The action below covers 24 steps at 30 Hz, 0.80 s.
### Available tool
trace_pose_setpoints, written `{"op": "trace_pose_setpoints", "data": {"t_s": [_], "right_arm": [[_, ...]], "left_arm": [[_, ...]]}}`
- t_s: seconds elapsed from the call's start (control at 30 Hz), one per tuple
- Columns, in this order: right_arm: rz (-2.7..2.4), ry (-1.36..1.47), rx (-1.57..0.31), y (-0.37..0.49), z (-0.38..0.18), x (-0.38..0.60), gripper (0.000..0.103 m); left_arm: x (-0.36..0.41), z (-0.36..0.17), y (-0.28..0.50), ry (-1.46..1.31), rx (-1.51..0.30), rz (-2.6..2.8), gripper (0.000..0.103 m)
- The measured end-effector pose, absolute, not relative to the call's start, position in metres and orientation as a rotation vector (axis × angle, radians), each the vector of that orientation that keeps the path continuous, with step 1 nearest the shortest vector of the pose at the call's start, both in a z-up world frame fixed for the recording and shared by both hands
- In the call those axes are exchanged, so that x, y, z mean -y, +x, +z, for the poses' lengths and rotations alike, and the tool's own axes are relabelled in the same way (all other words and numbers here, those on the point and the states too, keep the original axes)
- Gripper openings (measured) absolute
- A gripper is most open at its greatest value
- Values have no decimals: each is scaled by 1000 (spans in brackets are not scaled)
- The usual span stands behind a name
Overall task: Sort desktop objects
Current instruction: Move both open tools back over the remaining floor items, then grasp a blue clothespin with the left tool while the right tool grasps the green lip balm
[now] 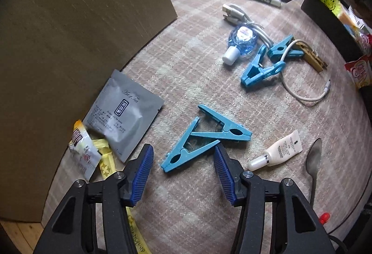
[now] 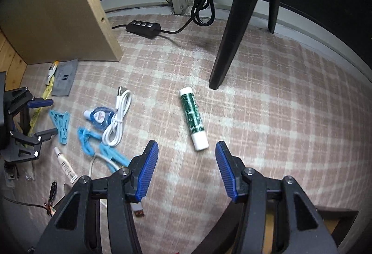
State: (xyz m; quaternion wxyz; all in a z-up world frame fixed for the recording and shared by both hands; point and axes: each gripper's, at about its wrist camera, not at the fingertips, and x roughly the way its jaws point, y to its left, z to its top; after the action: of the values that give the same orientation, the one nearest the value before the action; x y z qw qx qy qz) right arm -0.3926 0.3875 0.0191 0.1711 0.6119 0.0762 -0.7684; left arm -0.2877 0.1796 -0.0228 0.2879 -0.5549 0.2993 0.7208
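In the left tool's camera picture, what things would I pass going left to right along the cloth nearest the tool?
Yellow stick sachets → grey foil tea sachet → pair of light-blue plastic clothes pegs → small cream-white tube with white cap → metal spoon.

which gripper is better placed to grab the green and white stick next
Right. The right gripper hangs open just short of the green and white stick, nothing between them. The left gripper is over the blue clothespins, far from it.
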Motion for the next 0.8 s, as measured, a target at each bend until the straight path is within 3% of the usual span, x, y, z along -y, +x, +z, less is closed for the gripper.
{"op": "trace_pose_setpoints", "data": {"t_s": [0.03,0.1,0.2,0.4,0.63,0.8], "right_arm": [[-2182,1742,-218,-395,17,-388,51],[-2177,1754,-210,-400,13,-388,51],[-2175,1773,-199,-405,8,-388,51],[-2194,1773,-164,-411,4,-389,50],[-2203,1761,-174,-413,-1,-380,49],[-2246,1763,-184,-412,-1,-377,30]], "left_arm": [[-179,-23,-289,-1481,-791,1921,50],[-179,-23,-290,-1487,-750,1916,38],[-180,-22,-290,-1492,-718,1929,30],[-183,-22,-288,-1506,-669,1978,17],[-182,-22,-291,-1526,-585,2035,16],[-178,-22,-293,-1556,-521,2085,16]]}}
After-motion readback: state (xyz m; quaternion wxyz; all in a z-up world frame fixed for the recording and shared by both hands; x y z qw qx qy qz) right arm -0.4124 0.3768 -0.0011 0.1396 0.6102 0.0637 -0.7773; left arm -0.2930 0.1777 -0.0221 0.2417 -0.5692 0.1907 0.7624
